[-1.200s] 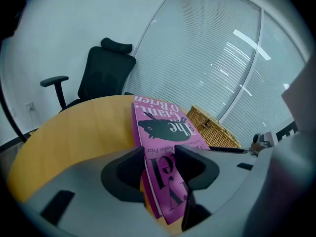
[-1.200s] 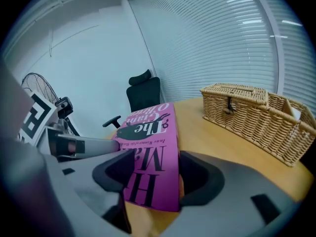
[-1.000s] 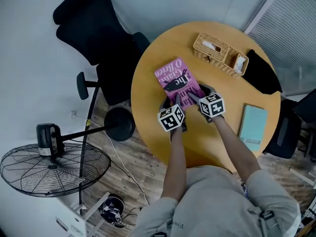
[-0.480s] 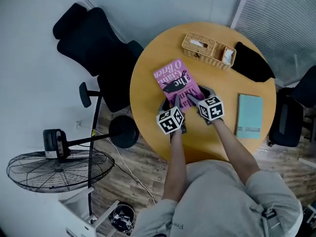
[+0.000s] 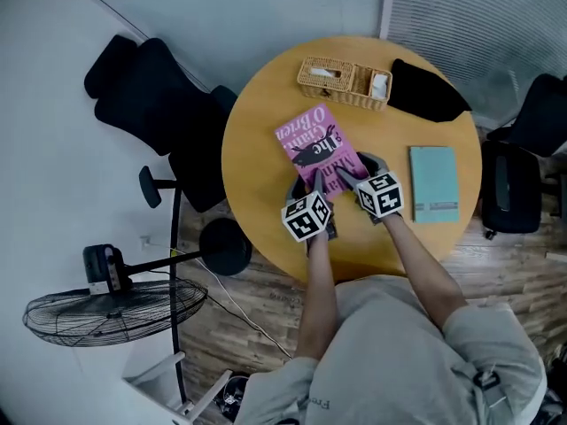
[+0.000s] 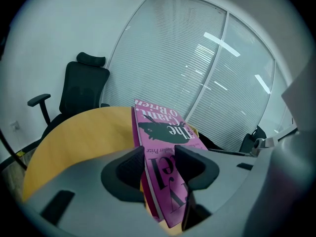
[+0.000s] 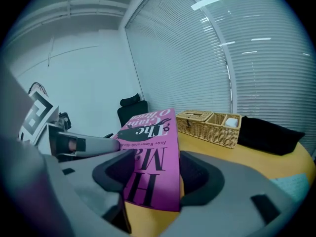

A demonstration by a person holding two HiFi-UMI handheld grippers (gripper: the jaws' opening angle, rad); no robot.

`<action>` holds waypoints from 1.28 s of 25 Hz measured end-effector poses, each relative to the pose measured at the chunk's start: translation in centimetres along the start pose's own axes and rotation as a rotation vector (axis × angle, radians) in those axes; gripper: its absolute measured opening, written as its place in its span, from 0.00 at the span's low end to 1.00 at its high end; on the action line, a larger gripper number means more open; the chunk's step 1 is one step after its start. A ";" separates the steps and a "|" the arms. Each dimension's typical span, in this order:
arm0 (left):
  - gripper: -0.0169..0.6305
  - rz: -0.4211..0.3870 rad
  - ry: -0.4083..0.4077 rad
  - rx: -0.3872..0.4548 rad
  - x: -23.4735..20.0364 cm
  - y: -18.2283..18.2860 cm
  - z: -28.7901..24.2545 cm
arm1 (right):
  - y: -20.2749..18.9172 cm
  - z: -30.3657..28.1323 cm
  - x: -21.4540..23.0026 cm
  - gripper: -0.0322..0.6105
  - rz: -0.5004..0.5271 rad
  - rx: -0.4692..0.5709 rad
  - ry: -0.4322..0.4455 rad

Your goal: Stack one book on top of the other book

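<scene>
Over a round wooden table point(image 5: 257, 149), grippers point(image 5: 317, 184) point(image 5: 349, 176) pinch a pink paperback point(image 5: 312, 140).

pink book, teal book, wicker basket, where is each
pink book point(image 5: 312, 140), head view, middle of cover
teal book point(image 5: 433, 182), head view, middle of cover
wicker basket point(image 5: 337, 96), head view, near wall

Only your pink book point(image 5: 320, 148) gives readable print. Cover: white "O'Brien" along the far edge, w/ a word before it, approx. "Flann", not sharp. Black "The" sits just below that. Left gripper view: small line ending in "Prize". Right gripper view: big black letters "M" and "H", rest cut off. Teal book point(image 5: 433, 182): print too small to read.
</scene>
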State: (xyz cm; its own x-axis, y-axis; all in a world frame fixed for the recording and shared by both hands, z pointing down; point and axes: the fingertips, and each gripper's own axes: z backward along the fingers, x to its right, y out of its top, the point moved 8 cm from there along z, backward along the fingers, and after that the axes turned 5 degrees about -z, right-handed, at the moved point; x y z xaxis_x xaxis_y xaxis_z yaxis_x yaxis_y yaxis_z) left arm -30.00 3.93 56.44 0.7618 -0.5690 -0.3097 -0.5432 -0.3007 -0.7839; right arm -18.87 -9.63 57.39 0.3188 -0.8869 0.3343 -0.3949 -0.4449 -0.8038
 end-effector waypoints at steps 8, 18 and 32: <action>0.35 -0.045 -0.084 -0.025 4.4 -1.5 1.1 | -1.7 5.5 1.6 0.51 -0.039 0.048 -0.080; 0.35 -0.106 -0.210 -0.066 12.3 -4.4 1.0 | -4.3 13.3 6.2 0.50 -0.086 0.105 -0.189; 0.35 -0.185 -0.329 -0.140 19.5 -7.7 0.2 | -7.4 19.9 11.0 0.51 -0.138 0.138 -0.279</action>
State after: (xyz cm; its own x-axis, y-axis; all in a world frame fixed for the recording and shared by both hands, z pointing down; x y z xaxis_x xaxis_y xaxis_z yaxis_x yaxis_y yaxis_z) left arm -10.85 -4.69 56.30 0.9112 -0.2268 -0.3439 -0.4119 -0.4891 -0.7688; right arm 4.73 -13.61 57.18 0.5921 -0.7429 0.3122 -0.2174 -0.5204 -0.8258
